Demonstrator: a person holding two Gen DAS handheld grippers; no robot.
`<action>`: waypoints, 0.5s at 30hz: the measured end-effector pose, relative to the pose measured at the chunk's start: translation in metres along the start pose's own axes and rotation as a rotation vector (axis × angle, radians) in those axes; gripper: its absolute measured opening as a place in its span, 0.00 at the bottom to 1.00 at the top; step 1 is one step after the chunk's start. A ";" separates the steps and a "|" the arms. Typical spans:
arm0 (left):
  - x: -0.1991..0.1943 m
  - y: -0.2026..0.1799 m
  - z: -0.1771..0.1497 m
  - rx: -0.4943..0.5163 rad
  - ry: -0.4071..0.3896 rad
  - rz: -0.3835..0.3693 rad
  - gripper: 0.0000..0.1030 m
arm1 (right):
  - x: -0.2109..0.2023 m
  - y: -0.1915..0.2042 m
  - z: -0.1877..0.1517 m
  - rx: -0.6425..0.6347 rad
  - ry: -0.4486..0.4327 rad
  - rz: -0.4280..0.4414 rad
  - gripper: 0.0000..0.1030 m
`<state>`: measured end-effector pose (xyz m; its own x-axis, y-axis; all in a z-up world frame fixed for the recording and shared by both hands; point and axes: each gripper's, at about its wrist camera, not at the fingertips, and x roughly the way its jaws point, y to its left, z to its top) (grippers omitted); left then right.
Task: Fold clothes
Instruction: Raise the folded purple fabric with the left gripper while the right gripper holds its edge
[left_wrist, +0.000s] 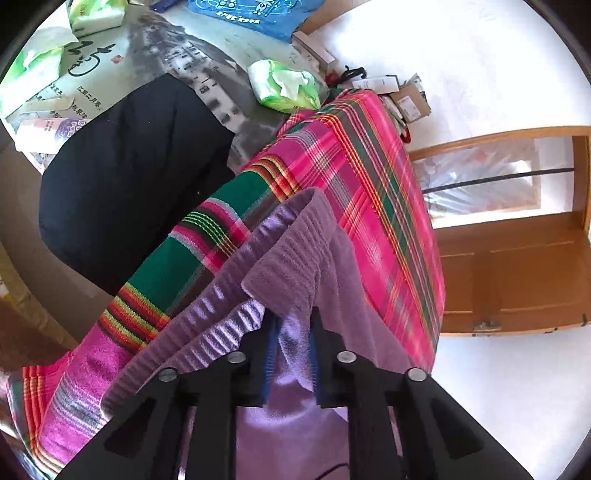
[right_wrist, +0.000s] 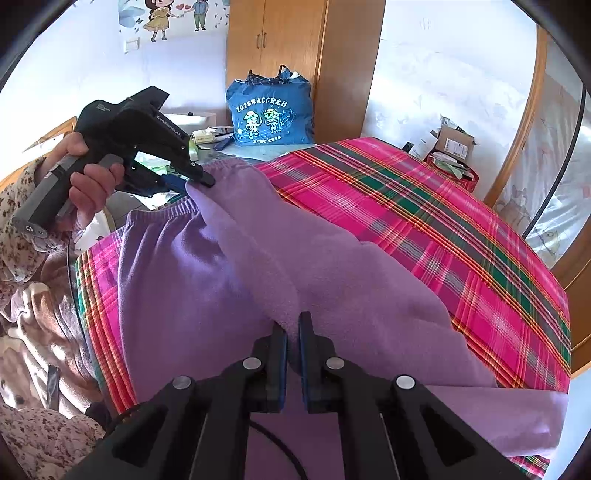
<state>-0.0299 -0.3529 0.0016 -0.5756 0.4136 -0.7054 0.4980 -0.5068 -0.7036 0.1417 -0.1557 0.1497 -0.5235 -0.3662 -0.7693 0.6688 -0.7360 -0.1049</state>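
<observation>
Right wrist view: purple trousers (right_wrist: 207, 280) lie on the plaid blanket (right_wrist: 424, 206), one fold begun; left gripper (right_wrist: 201, 181) clenches the waistband, right gripper (right_wrist: 292, 325) pinches the folded fleece; more folds remain, I'd say.

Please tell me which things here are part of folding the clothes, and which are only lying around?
Part of the job:
- purple fleece garment with ribbed elastic band
- left gripper, shut on its band
- right gripper, shut on its fleece
- pink plaid blanket underneath

Only lying around:
- blue printed tote bag
- green tissue packet
- black folded cloth
</observation>
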 end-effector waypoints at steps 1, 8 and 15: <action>-0.002 0.001 -0.001 -0.008 0.000 -0.003 0.10 | -0.001 0.000 0.000 -0.001 -0.001 -0.003 0.06; -0.018 -0.005 -0.006 0.032 -0.025 0.018 0.09 | -0.009 0.004 0.002 -0.014 -0.013 -0.023 0.06; -0.033 -0.014 -0.015 0.067 -0.046 0.022 0.09 | -0.027 0.014 -0.001 -0.045 -0.043 -0.052 0.06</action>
<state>-0.0084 -0.3483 0.0333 -0.5949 0.3677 -0.7148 0.4672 -0.5654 -0.6797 0.1656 -0.1556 0.1684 -0.5794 -0.3528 -0.7347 0.6628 -0.7286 -0.1728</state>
